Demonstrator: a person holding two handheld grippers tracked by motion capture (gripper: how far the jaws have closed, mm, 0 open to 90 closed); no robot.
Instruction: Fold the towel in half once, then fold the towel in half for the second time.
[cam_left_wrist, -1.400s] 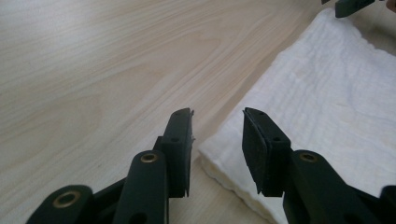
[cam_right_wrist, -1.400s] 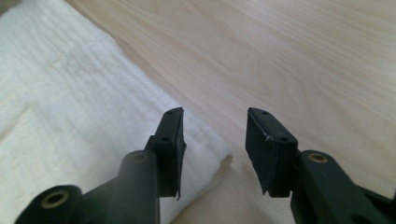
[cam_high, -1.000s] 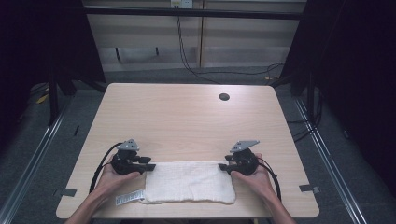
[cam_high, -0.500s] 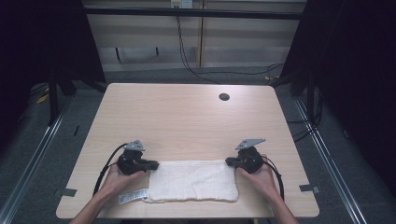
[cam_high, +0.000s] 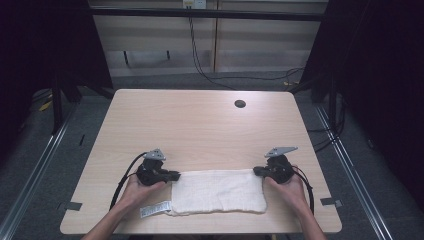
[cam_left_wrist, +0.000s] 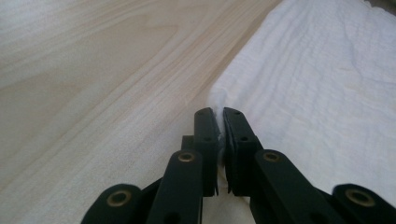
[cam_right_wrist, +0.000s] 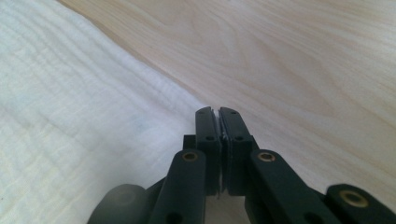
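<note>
we see the left gripper pinched on the white towel at its far left corner, the right gripper nipping the far right corner.

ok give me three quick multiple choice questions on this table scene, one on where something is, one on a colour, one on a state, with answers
1. Where does the towel lie on the table?
A. near edge, between the grippers
B. far edge
C. beside the round hole

2. What colour is the towel?
A. blue
B. white
C. black

3. How do the left gripper's jaws stand?
A. wide open above bare wood
B. shut on the towel's corner
C. shut on a cup

Answers: 1 A, it lies between the left and right gripper by the person's hands. 2 B, white cloth in every view. 3 B, cloth is pinched between the jaws.
</note>
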